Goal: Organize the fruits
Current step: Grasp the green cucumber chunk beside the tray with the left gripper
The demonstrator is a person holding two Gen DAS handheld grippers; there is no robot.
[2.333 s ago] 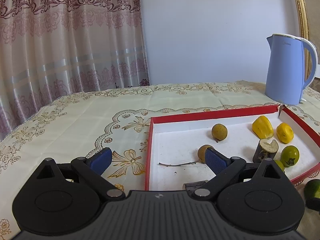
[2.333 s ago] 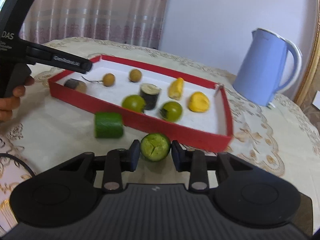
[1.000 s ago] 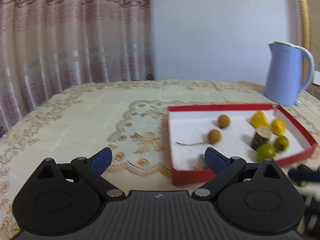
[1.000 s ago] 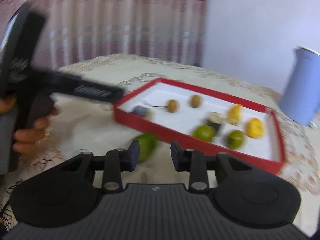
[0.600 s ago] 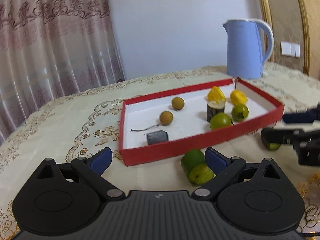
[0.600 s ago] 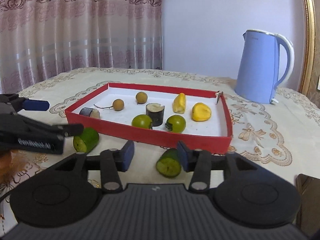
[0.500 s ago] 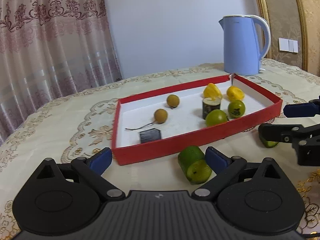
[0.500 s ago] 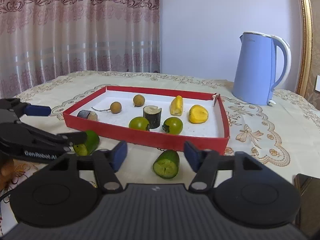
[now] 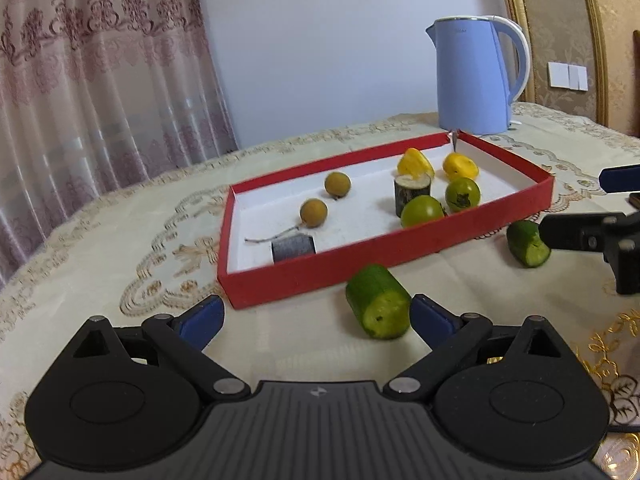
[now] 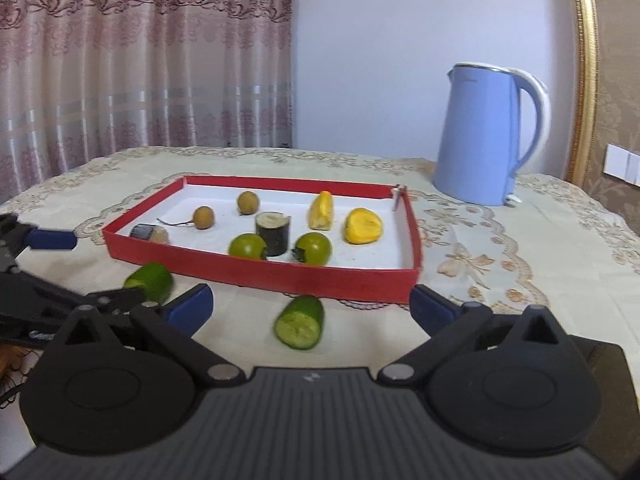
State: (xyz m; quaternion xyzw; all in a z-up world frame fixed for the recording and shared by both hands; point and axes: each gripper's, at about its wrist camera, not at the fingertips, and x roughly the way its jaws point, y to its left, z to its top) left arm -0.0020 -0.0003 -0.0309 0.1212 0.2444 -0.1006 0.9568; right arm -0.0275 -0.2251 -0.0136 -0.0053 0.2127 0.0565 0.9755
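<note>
Just before the red tray (image 10: 260, 268), your right hand-held gripper (image 10: 310, 306) is opening wide, leaving its green chunk (image 10: 300, 322) lying free on the bench; your left hand-held gripper (image 9: 316, 320) is gaping around the other chunk (image 9: 378, 306), so both are awaiting traying.

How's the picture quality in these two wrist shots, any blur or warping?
Left wrist view: sharp, even daylight; fisheye bends the curtain and the gold frame near the edges. Right wrist view: slightly softer, the kettle a little smeared; same edge bending, black corners.
</note>
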